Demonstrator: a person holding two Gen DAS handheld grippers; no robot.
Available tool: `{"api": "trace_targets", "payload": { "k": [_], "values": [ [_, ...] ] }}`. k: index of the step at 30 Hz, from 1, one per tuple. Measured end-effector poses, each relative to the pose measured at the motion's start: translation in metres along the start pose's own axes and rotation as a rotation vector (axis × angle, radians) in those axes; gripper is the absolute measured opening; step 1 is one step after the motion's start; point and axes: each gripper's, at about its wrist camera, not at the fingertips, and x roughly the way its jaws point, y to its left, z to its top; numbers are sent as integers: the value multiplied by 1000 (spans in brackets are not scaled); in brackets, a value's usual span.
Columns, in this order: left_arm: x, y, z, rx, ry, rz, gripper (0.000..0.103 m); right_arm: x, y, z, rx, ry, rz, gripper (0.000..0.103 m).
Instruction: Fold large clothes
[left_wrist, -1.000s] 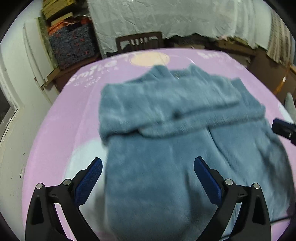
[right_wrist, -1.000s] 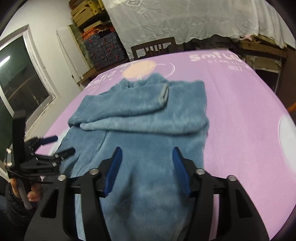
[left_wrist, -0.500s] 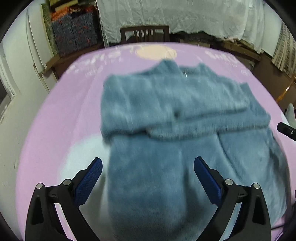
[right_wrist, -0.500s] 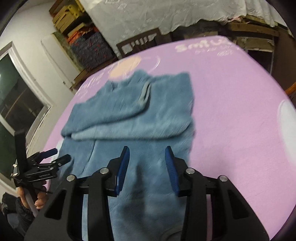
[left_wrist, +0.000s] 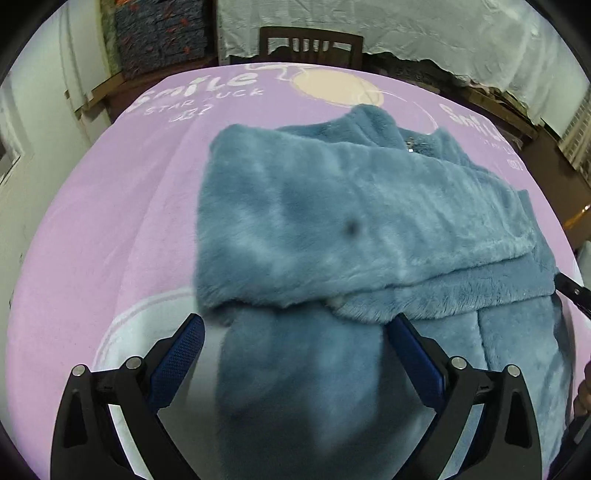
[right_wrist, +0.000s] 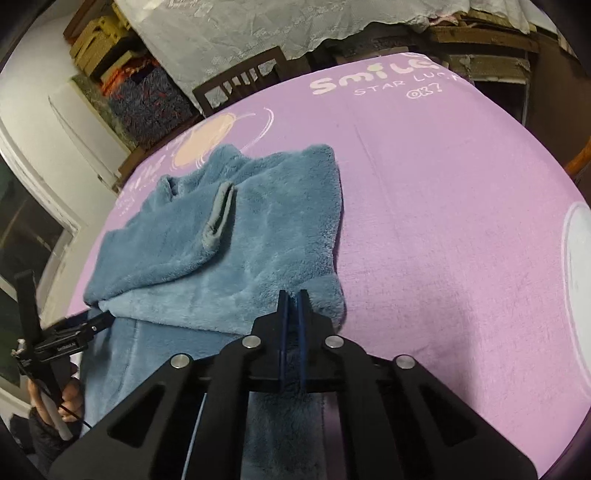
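A fluffy blue fleece jacket (left_wrist: 351, 229) lies on the pink-covered table (left_wrist: 110, 240), sleeves folded across its chest. My left gripper (left_wrist: 295, 343) is open, its jaws wide apart over the jacket's lower left part. My right gripper (right_wrist: 292, 295) is shut on the jacket (right_wrist: 229, 258) at its right side edge, below the folded sleeves. The left gripper also shows in the right wrist view (right_wrist: 74, 330), low at the jacket's left side. A sleeve cuff (right_wrist: 219, 214) lies on top.
The pink table cover (right_wrist: 443, 221) has white "Smile" lettering and a peach circle print. A dark wooden chair (left_wrist: 310, 46) stands at the far edge. Stacked fabrics and boxes (right_wrist: 140, 92) and a white sheet (left_wrist: 406, 29) line the back wall.
My right gripper has closed from open onto the jacket's right edge. My left gripper has moved closer over the jacket and stays open.
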Motion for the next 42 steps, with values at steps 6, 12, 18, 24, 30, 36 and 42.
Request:
{"api": "trace_targets", "payload": {
  "k": [6, 12, 18, 24, 30, 36, 42],
  "values": [
    [-33, 28, -23, -40, -43, -63, 100, -33, 7, -27, -49, 6, 27, 19],
    [-34, 49, -31, -97, -11, -127, 100, -40, -12, -34, 5, 24, 65, 34],
    [-26, 52, -22, -120, 8, -213, 97, -28, -15, -29, 42, 66, 126, 35],
    [-19, 47, -12, -116, 7, -285, 93, -18, -14, -23, 59, 82, 166, 37],
    [-28, 35, -29, -80, 24, -382, 84, -21, -18, -32, 79, 92, 195, 41],
    [-51, 24, -68, -22, 44, -385, 84, -44, -18, -67, 49, 118, 203, 43],
    [-73, 20, -105, -3, 64, -424, 83, -75, -18, -106, 35, 117, 211, 43]
  ]
}}
